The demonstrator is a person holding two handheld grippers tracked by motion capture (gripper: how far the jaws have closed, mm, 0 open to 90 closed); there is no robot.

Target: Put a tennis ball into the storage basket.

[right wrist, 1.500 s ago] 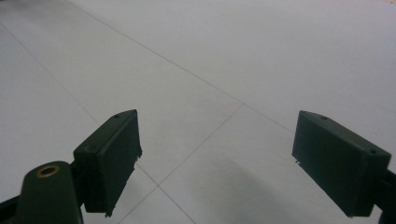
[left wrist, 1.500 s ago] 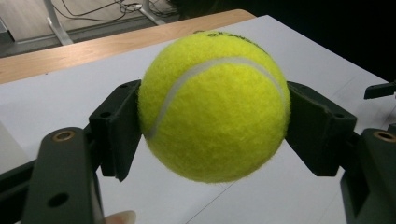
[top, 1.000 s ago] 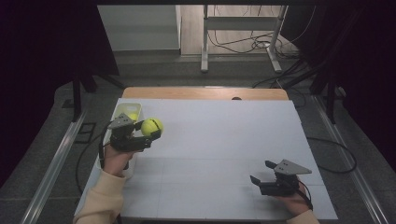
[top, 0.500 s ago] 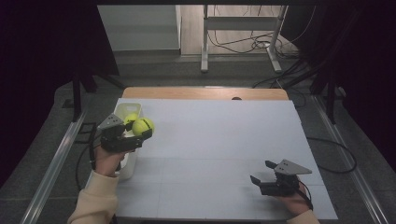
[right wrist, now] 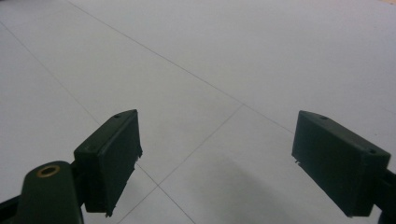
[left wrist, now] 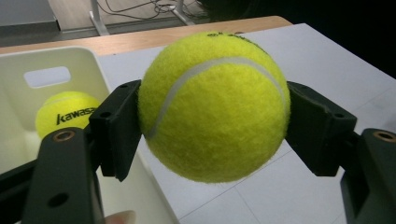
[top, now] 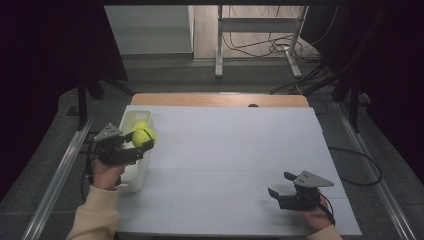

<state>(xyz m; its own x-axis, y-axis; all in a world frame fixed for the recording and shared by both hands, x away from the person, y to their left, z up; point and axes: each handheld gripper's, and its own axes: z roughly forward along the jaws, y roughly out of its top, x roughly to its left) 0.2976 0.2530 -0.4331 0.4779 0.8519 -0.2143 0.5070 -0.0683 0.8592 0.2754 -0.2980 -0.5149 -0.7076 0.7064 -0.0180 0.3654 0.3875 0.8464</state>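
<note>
A yellow tennis ball [top: 144, 137] [left wrist: 215, 105] is clamped between the jaws of my left gripper [top: 140, 144] [left wrist: 212, 126], which is shut on it and holds it over the right rim of a white bin [top: 131, 118] [left wrist: 28, 133] at the table's left edge. Inside the bin lies a second yellow tennis ball [left wrist: 65, 114] [top: 141, 125] with black lettering. My right gripper [top: 281, 186] [right wrist: 217, 161] rests low over the white table at the front right, open, with nothing between its jaws.
The white table top [top: 235, 150] stretches between the two grippers, with a wooden strip [top: 215, 99] along its far edge. Metal rails [top: 55, 175] run along both sides, and cables [top: 260, 47] lie on the floor beyond.
My left gripper has carried the tennis ball to the left, from over the table to over the bin's rim. The right gripper has stayed still.
</note>
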